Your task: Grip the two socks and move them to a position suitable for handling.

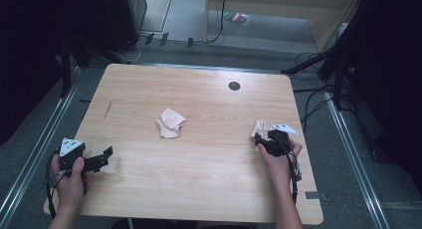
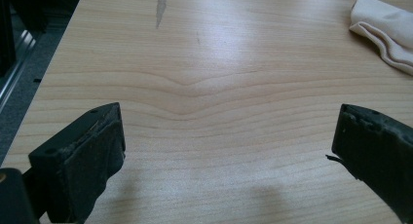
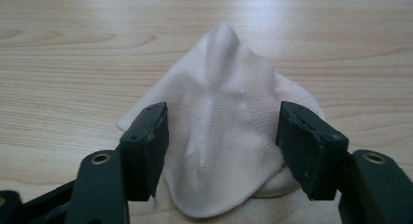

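Right gripper near table's right edge, jaws partly closed around bunched cream sock, ridge of cloth between pads; firm pinch not discernible. Left gripper wide open, empty, by left edge. Second sock mid-table, bare wood all around. Dark round hole near far edge.

your left hand low at table's left edge, left gripper level, jaws wide apart, nothing between | your right hand at right side, right gripper jaws part-closed astride a cloth, pads flanking it
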Available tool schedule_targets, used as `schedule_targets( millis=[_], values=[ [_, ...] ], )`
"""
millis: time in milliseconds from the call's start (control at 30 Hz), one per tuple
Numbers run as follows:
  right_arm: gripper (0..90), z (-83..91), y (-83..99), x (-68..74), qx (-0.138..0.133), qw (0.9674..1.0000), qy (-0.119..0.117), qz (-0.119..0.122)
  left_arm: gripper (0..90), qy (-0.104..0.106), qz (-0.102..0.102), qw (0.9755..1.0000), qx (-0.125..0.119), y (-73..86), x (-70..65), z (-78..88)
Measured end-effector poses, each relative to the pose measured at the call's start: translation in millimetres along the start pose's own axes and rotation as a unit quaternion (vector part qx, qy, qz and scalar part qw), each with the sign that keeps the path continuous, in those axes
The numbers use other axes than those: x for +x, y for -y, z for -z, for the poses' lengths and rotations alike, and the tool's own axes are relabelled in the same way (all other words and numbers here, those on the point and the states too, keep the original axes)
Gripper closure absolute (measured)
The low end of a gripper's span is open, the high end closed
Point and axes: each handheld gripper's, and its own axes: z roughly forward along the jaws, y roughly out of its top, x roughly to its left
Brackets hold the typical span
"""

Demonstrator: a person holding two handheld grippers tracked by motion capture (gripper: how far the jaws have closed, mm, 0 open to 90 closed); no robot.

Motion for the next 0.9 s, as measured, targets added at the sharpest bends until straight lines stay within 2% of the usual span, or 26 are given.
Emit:
schedule_targets(
  millis=[133,200,300,333,367,400,433,533,633,767,800,900],
  values=[
    [45.6,0.0,4.2,0.4,-0.008,0.9998,0.015,0.012,0.0,0.001,-0.002,1.0,0.003,-0.2,-0.2,-0.1],
    [52.0,-0.3,7.6,2.7,-0.016,0.999,0.033,0.027,0.0,0.001,-0.005,1.0,0.004,-0.3,-0.6,-0.1],
    [63.2,0.3,9.1,3.0,-0.02,0.9984,0.046,0.028,0.0,0.0,-0.006,1.0,0.004,-0.2,-0.9,-0.1],
    [63.2,0.3,9.1,3.0,-0.02,0.9984,0.046,0.028,0.0,0.0,-0.006,1.0,0.004,-0.2,-0.9,-0.1],
    [72.3,0.7,9.3,1.9,-0.02,0.9978,0.056,0.029,0.0,0.001,-0.006,1.0,0.003,-0.2,-0.8,-0.2],
    [72.3,0.7,9.3,1.9,-0.02,0.9978,0.056,0.029,0.0,0.001,-0.006,1.0,0.003,-0.2,-0.8,-0.2],
    [79.1,1.0,10.1,1.1,-0.023,0.9972,0.063,0.032,0.0,0.001,-0.005,1.0,0.004,-0.3,-0.5,-0.1],
    [81.9,1.8,10.8,0.6,-0.023,0.9971,0.066,0.029,0.0,0.003,-0.003,1.0,0.008,-0.6,-0.1,-0.6],
    [83.8,3.9,11.0,-2.6,-0.03,0.9979,0.057,0.012,0.0,0.007,0.001,1.0,0.006,-0.7,0.4,-1.1],
    [84.1,12.3,9.1,-0.5,-0.044,0.9971,0.06,0.016,0.0,0.009,0.0,0.9999,0.01,-1.3,0.4,-1.7],
    [84.2,22.5,4.6,0.7,-0.062,0.9966,0.052,0.011,0.0,0.014,-0.001,0.9998,0.013,-1.7,0.5,-2.7],
    [84.2,37.7,-1.2,3.0,-0.081,0.9957,0.043,0.012,0.0,0.021,-0.002,0.9998,0.009,-2.0,0.4,-2.8]
  ],
)
